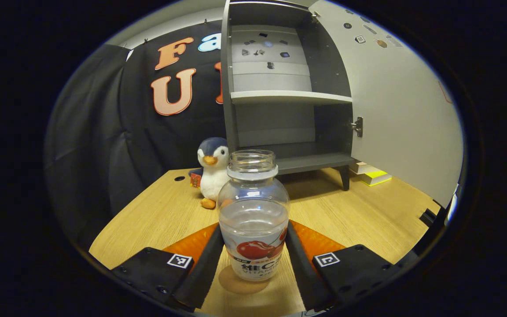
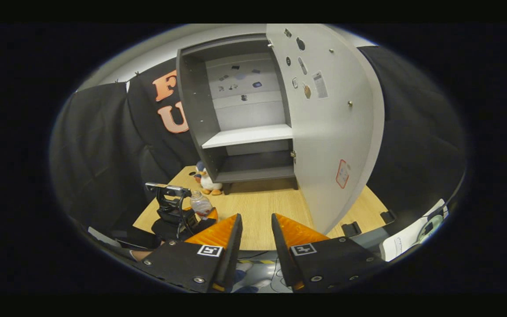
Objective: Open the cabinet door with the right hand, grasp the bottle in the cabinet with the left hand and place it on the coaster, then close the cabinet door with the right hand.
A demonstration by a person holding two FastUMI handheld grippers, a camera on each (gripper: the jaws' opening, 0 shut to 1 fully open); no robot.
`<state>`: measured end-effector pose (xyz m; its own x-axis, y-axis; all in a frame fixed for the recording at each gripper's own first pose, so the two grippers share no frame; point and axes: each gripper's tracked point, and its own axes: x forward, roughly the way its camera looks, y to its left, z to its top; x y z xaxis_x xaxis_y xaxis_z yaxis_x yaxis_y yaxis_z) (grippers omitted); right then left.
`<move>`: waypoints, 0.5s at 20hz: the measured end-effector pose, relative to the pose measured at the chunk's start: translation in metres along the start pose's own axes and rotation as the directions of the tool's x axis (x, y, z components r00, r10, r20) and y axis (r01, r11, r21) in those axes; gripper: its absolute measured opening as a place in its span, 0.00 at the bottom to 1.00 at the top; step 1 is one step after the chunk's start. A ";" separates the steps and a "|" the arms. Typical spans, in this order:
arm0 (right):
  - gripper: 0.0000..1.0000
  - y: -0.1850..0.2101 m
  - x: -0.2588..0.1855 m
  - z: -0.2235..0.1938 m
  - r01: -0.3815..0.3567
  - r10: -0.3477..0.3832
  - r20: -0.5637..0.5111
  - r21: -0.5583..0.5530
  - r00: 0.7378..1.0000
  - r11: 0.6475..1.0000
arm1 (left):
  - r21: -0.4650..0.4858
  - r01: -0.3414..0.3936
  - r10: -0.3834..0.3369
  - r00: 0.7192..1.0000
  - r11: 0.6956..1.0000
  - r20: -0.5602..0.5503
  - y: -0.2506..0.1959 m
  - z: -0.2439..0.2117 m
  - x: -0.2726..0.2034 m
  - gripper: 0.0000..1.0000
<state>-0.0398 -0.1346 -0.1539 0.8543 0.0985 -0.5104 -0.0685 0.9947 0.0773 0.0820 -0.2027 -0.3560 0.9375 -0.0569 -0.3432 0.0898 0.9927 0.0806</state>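
One bottle (image 1: 253,215), uncapped, upright on the table (image 1: 156,215) before the open cabinet (image 1: 280,101), between left gripper (image 1: 253,259) fingers, apparently pinched. Coaster unseen; keep bottle upright. Right gripper (image 2: 255,237): fingers spread, empty.

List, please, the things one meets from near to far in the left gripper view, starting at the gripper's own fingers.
left gripper, closed on the bottle → toy penguin → cabinet with its door open.

Wooden table (image 1: 156,211): cabinet (image 1: 280,88), penguin (image 1: 211,169), bottle (image 1: 253,215).
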 end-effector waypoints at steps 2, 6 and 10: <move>0.42 0.000 0.003 -0.006 0.000 -0.001 -0.020 -0.012 1.000 1.000 | -0.005 -0.006 0.006 1.000 1.000 -0.011 0.002 -0.011 0.002 0.86; 0.42 0.002 0.008 -0.010 -0.010 0.009 -0.041 -0.017 0.999 1.000 | -0.023 -0.024 0.024 0.999 0.999 -0.040 0.012 -0.024 0.003 0.86; 0.42 0.006 0.015 -0.013 -0.025 0.024 -0.062 -0.023 0.998 0.999 | -0.018 -0.029 0.028 0.999 0.999 -0.045 0.014 -0.029 0.001 0.86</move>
<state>-0.0344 -0.1271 -0.1726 0.8187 0.1241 -0.5606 -0.1018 0.9923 0.0710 0.0741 -0.1855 -0.3826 0.9237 -0.0240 -0.3824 0.0565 0.9957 0.0738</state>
